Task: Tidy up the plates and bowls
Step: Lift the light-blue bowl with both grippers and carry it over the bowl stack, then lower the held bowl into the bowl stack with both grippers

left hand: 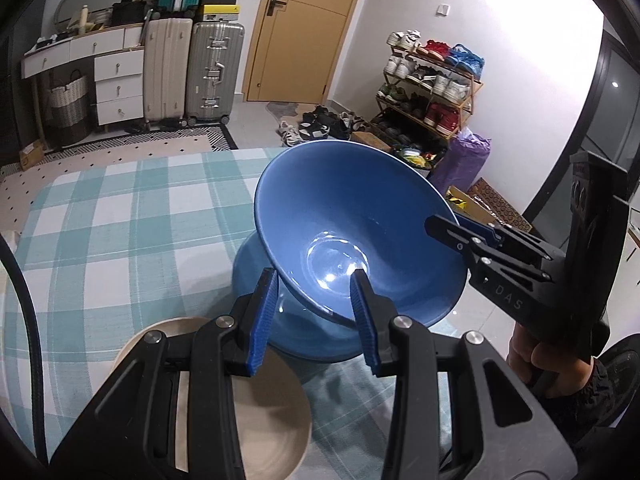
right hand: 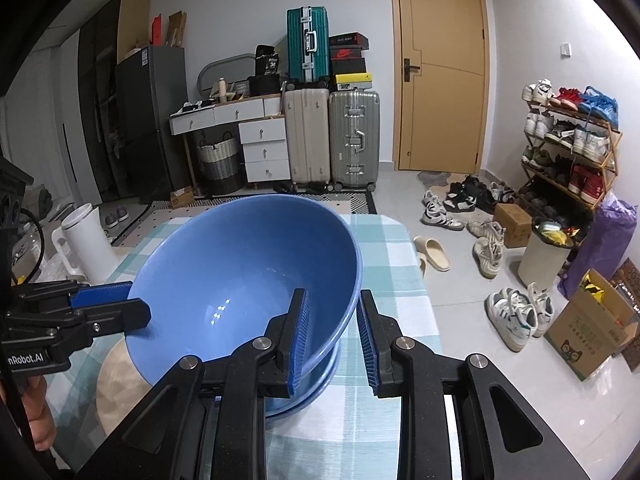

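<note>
Left wrist view: tilted blue bowl (left hand: 352,216) hides most of second blue dish (left hand: 280,320) beneath; its shape is unclear. Bowl is glossy, deep, raised over checked tablecloth (left hand: 120,208). Left gripper (left hand: 316,320) clamps near rim, right gripper (right hand: 332,336) clamps opposite rim. Beige plate (left hand: 256,420) is half covered by gripper body, just beside blue dish.

Hidden: lower blue bowl (left hand: 280,320) mostly covered by tilted blue bowl (left hand: 352,224) | Cut off: beige plate (left hand: 264,420) behind left gripper (left hand: 316,320) | Unclear: shoe-rack (right hand: 572,140) contents too small to tell.
</note>
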### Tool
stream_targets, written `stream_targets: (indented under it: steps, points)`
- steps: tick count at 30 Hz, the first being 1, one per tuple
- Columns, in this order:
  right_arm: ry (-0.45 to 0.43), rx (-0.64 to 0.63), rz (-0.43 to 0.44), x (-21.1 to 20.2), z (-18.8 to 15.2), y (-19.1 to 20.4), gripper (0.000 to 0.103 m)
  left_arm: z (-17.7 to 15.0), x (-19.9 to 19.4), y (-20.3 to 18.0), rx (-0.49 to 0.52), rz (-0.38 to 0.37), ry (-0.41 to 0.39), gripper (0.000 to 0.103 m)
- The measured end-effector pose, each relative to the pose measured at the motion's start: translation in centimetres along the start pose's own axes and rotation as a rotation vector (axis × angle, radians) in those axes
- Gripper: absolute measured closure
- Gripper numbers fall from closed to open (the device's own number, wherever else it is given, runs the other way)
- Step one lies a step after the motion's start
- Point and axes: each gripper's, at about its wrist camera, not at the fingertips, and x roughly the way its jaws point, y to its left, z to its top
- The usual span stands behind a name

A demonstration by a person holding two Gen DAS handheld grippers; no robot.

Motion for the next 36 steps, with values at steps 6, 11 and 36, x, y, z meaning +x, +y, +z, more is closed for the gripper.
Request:
stream_targets:
  steps: [6,11,36]
  points:
    - [0.02,-0.002,0.013,1.8,-0.6,0.6,0.078,-0.4,1.3,1.3,-0.019,0.02,0.019,0.069]
    - [0.039,-0.015,0.005,3.3,-1.2,1.1,0.078,-0.5,2.9,2.1,-0.027,0.038,0.03,0.069]
    - [0.087,-0.078,-0.057,5.8,-3.1,1.9,0.078,-2.1,9.5,4.1,0.012,0.106,0.089,0.069]
